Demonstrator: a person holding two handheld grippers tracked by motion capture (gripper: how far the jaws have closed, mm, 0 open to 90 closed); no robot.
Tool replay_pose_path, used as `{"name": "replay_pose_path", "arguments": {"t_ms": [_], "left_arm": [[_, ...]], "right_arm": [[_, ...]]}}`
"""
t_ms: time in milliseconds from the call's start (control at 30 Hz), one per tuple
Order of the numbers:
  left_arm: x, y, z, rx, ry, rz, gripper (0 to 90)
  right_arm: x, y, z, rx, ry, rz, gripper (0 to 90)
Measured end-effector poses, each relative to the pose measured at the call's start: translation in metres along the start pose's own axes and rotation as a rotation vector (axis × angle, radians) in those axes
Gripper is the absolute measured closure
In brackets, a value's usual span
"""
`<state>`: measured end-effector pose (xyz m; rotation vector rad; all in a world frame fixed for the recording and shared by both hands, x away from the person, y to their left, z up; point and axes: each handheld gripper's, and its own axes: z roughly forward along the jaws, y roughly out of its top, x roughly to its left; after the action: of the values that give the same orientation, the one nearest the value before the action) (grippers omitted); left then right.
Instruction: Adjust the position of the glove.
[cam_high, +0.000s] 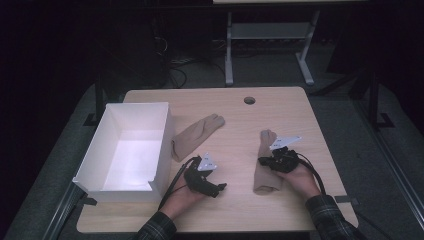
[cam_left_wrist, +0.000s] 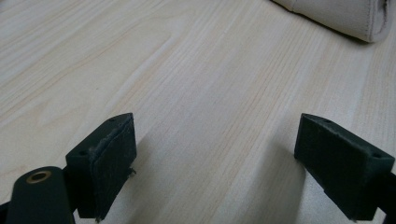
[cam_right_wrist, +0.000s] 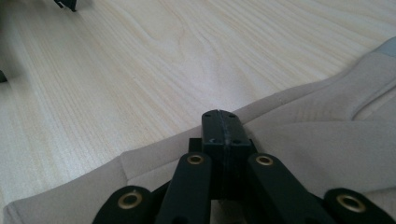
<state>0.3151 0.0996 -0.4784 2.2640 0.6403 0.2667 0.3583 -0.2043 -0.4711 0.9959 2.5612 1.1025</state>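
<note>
Sock (cam_high: 266, 162) is lying lengthwise front-to-back on table (cam_high: 240, 210), toe pointing away from you. Box (cam_high: 125, 150) at left is holding nothing visible. Your R gripper (cam_right_wrist: 221, 122) is sitting over sock's mid, jaws together. L gripper (cam_left_wrist: 215, 158) is hanging apart, sock off to its right.

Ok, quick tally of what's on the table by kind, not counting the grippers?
Beige socks: 2, the far sock next to the box and the near sock under the shut right gripper
White box: 1, open-topped, at the table's left edge
Total: 3
</note>
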Motion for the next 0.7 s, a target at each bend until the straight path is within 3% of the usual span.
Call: {"name": "replay_pose_path", "arguments": {"t_ms": [200,433,700], "left_arm": [[0.0,0.0,0.0,0.0,0.0,0.0,12.2],[-0.001,0.0,0.0,-0.004,0.002,-0.009,12.2],[-0.001,0.0,0.0,0.003,0.004,-0.003,12.2]], "right_arm": [[0.006,-0.002,-0.005,0.032,0.02,-0.027,90.0],[0.014,-0.007,-0.01,0.036,0.024,-0.043,90.0],[0.028,-0.02,-0.021,0.044,0.059,-0.058,90.0]]}}
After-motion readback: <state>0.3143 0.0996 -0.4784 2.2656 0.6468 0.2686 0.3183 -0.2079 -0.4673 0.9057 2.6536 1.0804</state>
